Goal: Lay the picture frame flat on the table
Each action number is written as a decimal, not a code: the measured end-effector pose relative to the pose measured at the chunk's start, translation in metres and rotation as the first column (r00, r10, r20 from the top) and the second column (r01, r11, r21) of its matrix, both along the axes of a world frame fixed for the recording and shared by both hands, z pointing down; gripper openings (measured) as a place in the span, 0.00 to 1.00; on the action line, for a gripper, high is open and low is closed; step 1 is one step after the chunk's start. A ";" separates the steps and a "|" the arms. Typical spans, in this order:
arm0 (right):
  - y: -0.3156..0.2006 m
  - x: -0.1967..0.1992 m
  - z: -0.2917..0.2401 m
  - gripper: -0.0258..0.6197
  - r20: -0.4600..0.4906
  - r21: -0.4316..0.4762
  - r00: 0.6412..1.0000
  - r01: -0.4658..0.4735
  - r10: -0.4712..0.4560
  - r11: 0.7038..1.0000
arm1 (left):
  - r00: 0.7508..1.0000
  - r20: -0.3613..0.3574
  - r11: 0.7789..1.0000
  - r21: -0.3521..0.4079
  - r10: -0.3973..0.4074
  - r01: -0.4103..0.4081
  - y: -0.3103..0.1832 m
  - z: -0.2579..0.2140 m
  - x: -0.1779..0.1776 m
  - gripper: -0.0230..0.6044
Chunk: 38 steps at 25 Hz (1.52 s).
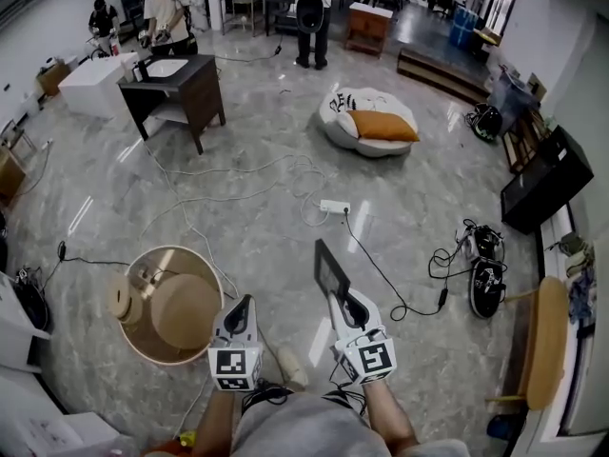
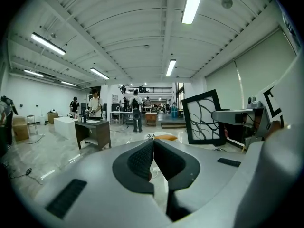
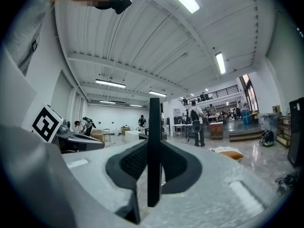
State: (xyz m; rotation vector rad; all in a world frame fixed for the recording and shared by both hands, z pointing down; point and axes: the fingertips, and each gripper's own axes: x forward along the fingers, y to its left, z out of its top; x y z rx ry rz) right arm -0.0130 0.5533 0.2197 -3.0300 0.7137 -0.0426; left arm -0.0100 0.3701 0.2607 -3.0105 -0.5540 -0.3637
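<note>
The left hand-held gripper (image 1: 245,303), clenched on nothing, hangs beside the right hand-held gripper (image 1: 345,305), which grasps the black picture frame (image 1: 331,272) by its lower edge, upright above the floor. A firm grip until a bench is reached, then a slow tilt flat, looks wisest.

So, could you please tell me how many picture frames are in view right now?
1. The frame is held upright between the right gripper's fingers, low in the middle of the head view. No second one shows, though one could be hidden farther off.
</note>
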 end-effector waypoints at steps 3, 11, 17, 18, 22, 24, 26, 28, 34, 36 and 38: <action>-0.008 0.034 0.001 0.14 0.002 0.000 1.000 0.014 -0.014 1.000 | 1.000 -0.005 1.000 0.000 -0.016 0.016 -0.009 0.002 0.033 0.07; -0.044 0.110 0.000 0.14 -0.003 0.008 0.997 0.084 -0.084 0.996 | 0.996 -0.012 0.996 -0.003 -0.086 0.086 -0.047 0.002 0.097 0.07; -0.084 0.145 0.001 0.14 0.000 0.023 0.986 0.167 -0.167 0.986 | 0.982 -0.042 0.983 -0.003 -0.185 0.185 -0.090 -0.005 0.121 0.07; -0.091 0.149 0.001 0.14 0.000 0.022 0.983 0.182 -0.182 0.983 | 0.979 -0.045 0.980 -0.004 -0.200 0.200 -0.097 -0.005 0.121 0.07; -0.120 0.159 0.003 0.14 0.002 0.025 0.970 0.242 -0.242 0.970 | 0.963 -0.051 0.964 -0.008 -0.265 0.265 -0.126 -0.006 0.119 0.07; -0.138 0.162 0.003 0.14 0.003 0.029 0.959 0.285 -0.285 0.958 | 0.949 -0.046 0.950 -0.009 -0.311 0.311 -0.143 -0.003 0.115 0.07; -0.155 0.165 0.004 0.14 0.005 0.031 0.944 0.330 -0.330 0.944 | 0.935 -0.046 0.936 -0.003 -0.352 0.352 -0.158 -0.001 0.110 0.07; -0.173 0.170 0.002 0.14 0.007 0.037 0.927 0.375 -0.375 0.926 | 0.917 -0.055 0.919 0.001 -0.394 0.395 -0.173 -0.006 0.105 0.07; -0.250 0.173 -0.003 0.14 -0.012 0.052 0.837 0.546 -0.546 0.836 | 0.823 -0.057 0.824 0.004 -0.565 0.566 -0.236 -0.010 0.075 0.07; -0.279 0.175 0.000 0.14 -0.011 0.053 0.796 0.604 -0.605 0.795 | 0.783 -0.054 0.784 0.005 -0.620 0.621 -0.258 -0.007 0.067 0.07; -0.306 0.181 0.005 0.14 -0.006 0.057 0.756 0.654 -0.655 0.754 | 0.745 -0.052 0.746 0.007 -0.665 0.666 -0.278 -0.003 0.065 0.07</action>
